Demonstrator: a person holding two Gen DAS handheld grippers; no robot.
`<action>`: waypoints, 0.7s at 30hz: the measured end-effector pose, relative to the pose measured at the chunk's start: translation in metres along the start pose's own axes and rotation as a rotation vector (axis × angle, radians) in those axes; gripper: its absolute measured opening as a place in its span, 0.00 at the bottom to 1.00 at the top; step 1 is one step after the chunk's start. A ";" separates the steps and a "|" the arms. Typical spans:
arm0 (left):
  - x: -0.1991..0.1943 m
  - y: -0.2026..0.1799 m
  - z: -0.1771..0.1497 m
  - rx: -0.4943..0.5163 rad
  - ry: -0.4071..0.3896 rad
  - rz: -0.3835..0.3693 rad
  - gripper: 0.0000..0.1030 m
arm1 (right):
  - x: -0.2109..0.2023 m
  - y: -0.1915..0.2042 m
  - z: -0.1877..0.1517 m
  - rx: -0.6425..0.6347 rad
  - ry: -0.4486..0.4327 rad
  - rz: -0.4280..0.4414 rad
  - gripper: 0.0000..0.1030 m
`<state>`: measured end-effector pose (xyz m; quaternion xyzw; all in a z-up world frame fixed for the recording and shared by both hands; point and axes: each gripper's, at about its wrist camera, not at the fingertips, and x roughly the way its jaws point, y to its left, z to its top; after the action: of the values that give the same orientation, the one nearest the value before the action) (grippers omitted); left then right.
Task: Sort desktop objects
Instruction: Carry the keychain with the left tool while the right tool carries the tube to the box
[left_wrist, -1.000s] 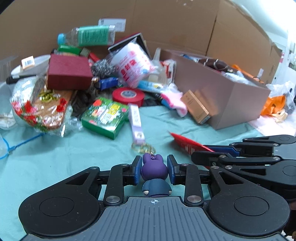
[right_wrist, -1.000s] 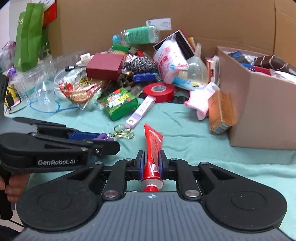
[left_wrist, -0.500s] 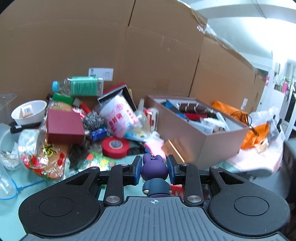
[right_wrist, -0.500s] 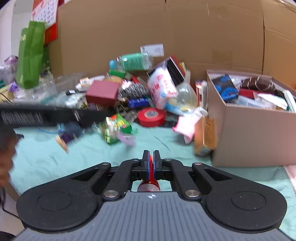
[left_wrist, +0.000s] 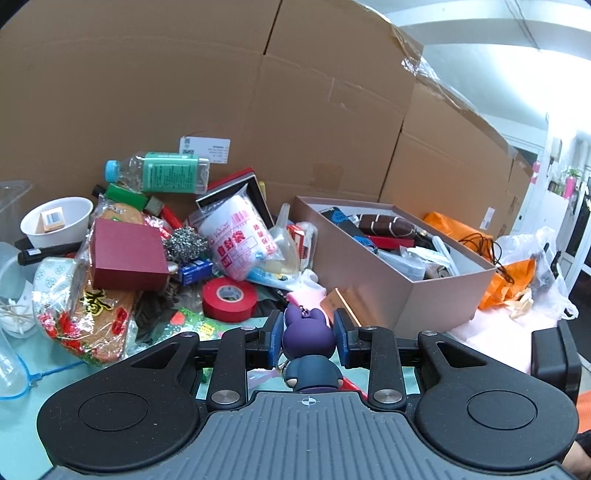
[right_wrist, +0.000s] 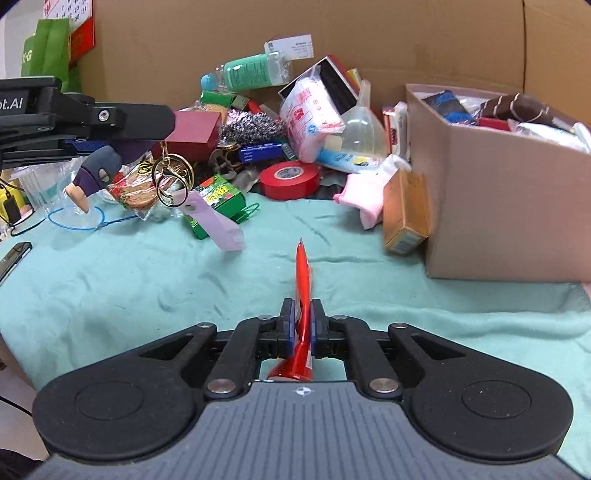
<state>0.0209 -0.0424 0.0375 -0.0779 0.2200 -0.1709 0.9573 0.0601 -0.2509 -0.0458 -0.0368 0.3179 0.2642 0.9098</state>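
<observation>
Purple rubber fills my left gripper (left_wrist: 308, 334): both pads are pressed onto the head of a bunny figure keychain (left_wrist: 307, 332), and from the right wrist view I can see it is lifted off the table, with its brass key rings (right_wrist: 173, 176) and lilac strap tag (right_wrist: 218, 221) dangling below. My right gripper (right_wrist: 303, 326) is clamped on a red tube (right_wrist: 303, 288), held on edge with its crimped tail pointing to 12 o'clock above the cloth.

I judge the step in hand to be carrying both items to the brown cardboard box (right_wrist: 506, 206), which sits at about 2 o'clock from the right gripper. To do it well I would lift the keychain high enough that the hanging strap clears the green packet (right_wrist: 221, 195) and the red tape roll (right_wrist: 290, 179), and bring one gripper over the box at a time, since it is already quite full.

The surface is a wrinkled teal cloth (right_wrist: 147, 266), soft and likely to snag. Cardboard sheets (left_wrist: 221, 92) wall the back; a bright room opening lies at 3 o'clock in the left view
</observation>
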 end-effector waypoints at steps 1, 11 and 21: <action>0.001 -0.002 0.002 0.006 -0.001 -0.005 0.26 | 0.000 0.000 0.001 0.003 0.000 0.001 0.07; 0.007 -0.033 0.050 0.074 -0.083 -0.093 0.26 | -0.045 -0.016 0.040 0.015 -0.191 -0.008 0.06; 0.030 -0.078 0.114 0.112 -0.153 -0.182 0.27 | -0.087 -0.051 0.081 0.002 -0.348 -0.094 0.06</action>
<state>0.0746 -0.1178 0.1447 -0.0567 0.1286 -0.2628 0.9545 0.0736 -0.3157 0.0655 -0.0044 0.1539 0.2237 0.9624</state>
